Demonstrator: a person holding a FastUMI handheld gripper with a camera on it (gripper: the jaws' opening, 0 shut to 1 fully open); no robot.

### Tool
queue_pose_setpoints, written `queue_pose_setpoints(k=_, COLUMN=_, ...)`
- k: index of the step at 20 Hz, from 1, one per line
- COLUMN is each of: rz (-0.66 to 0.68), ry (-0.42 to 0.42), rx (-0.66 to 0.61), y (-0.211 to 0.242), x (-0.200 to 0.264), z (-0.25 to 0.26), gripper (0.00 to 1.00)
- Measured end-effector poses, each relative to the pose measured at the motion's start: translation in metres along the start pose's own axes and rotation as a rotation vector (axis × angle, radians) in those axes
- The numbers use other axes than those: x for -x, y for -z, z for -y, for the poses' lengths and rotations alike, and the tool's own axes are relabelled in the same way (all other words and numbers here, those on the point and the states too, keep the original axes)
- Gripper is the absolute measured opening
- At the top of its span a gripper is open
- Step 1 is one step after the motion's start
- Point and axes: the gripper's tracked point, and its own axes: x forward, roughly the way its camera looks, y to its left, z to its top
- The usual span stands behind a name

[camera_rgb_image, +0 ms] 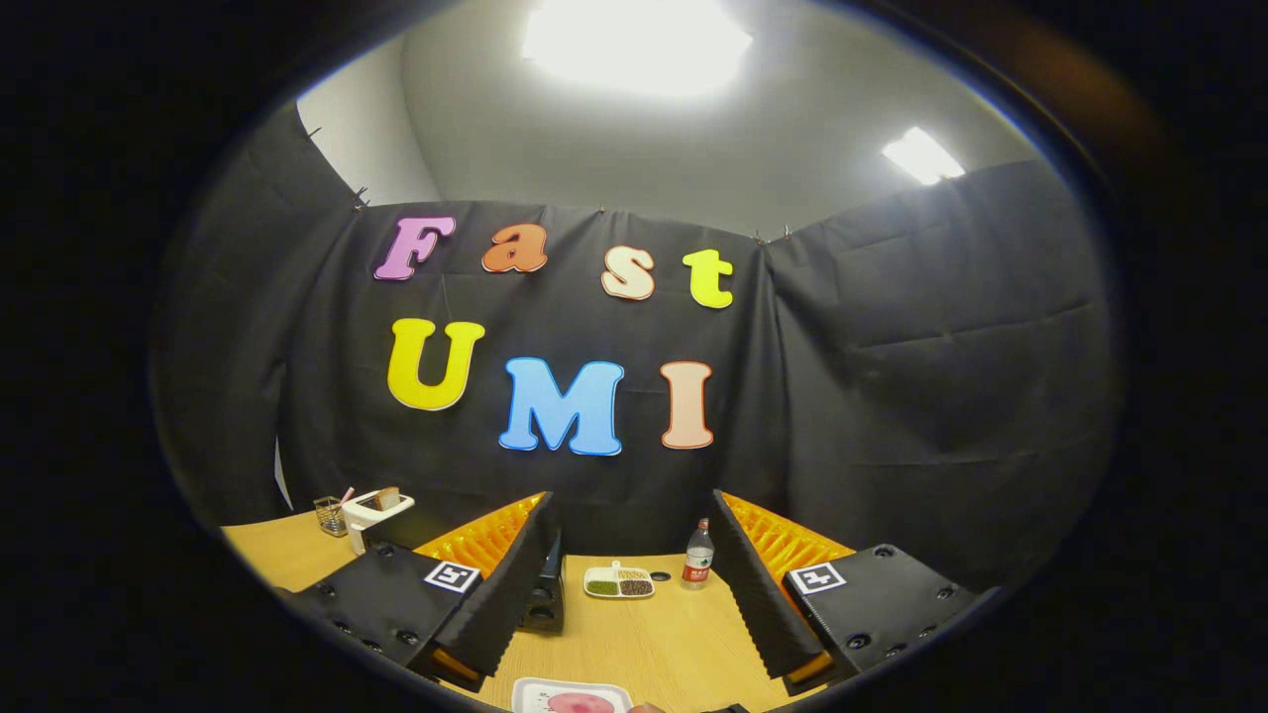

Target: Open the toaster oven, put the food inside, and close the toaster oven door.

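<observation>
Above the counter (634, 644), the hand-held gripper (634, 594) hangs spread, nothing between its fingers; beyond them sit a divided dish (618, 582) and a bottle (698, 555).

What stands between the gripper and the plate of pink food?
Nothing visible. The plate of pink food lies on the table between the open gripper fingers; the divided dish and bottle sit farther ahead.

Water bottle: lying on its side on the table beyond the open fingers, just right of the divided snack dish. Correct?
Not quite. The water bottle stands upright, not on its side, as the gripper view shows. The rest holds: it is on the table, beyond the open fingers of the hand-held gripper, just right of the divided snack dish.
</observation>
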Motion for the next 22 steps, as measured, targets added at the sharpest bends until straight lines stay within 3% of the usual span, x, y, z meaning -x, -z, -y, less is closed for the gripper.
queue_pose_setpoints(k=8, rz=0.010, ry=-0.055, rx=-0.020, y=-0.003, x=-0.012, z=-0.030, gripper=0.97)
queue_pose_setpoints(k=14, rz=0.031, ry=-0.090, rx=-0.112, y=-0.001, x=-0.035, z=-0.075, gripper=0.97)
queue_pose_setpoints(k=22, rz=0.000, ry=-0.150, rx=-0.147, y=0.031, x=-0.076, z=-0.145, gripper=0.97)
